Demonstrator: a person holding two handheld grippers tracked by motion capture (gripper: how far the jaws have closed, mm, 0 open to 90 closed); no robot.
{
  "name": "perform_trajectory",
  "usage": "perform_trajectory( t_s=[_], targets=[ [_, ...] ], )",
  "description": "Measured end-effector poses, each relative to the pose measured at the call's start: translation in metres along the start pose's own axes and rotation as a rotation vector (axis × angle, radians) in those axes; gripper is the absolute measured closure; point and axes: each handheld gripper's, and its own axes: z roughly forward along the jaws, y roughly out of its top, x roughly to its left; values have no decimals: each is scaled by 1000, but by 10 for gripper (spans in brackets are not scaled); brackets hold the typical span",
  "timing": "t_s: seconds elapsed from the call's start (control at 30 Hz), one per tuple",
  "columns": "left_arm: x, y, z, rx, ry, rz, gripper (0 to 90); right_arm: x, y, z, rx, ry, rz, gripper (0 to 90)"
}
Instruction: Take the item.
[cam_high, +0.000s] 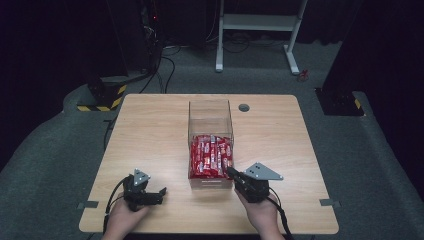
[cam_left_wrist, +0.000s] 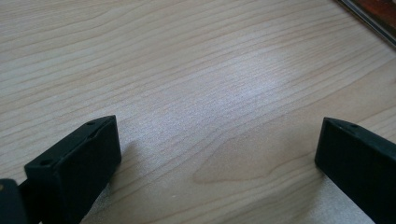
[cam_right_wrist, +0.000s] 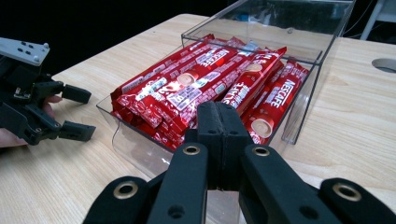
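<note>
A clear plastic box (cam_high: 210, 103) stands mid-table, and its near half holds a pile of red Nescafe sachets (cam_high: 211, 155). My right gripper (cam_high: 230, 172) is shut with nothing in it, its tips at the box's near right corner. In the right gripper view its closed jaws (cam_right_wrist: 219, 116) rise in front of the sachets (cam_right_wrist: 210, 70) and the box wall (cam_right_wrist: 306, 98). My left gripper (cam_high: 161, 195) rests open on the wood near the front left, apart from the box. Bare tabletop lies between its wide jaws (cam_left_wrist: 217, 135). It also appears open in the right gripper view (cam_right_wrist: 81, 113).
The wooden table (cam_high: 150, 130) has a round cable hole (cam_high: 244, 107) behind the box on the right. On the floor beyond are a white desk frame (cam_high: 257, 22), loose cables and a yellow-black striped base (cam_high: 100, 97).
</note>
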Motion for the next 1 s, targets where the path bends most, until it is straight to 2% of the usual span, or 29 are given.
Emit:
perform_trajectory(
  t_s=[0.47, 1.0],
  targets=[
    [0, 0, 0, -1, 0, -1, 6, -4, 5, -5, -32, -7, 0, 900],
    [0, 0, 0, -1, 0, -1, 6, -12, 8, -8, -44, -20, 5, 900]
  ],
)
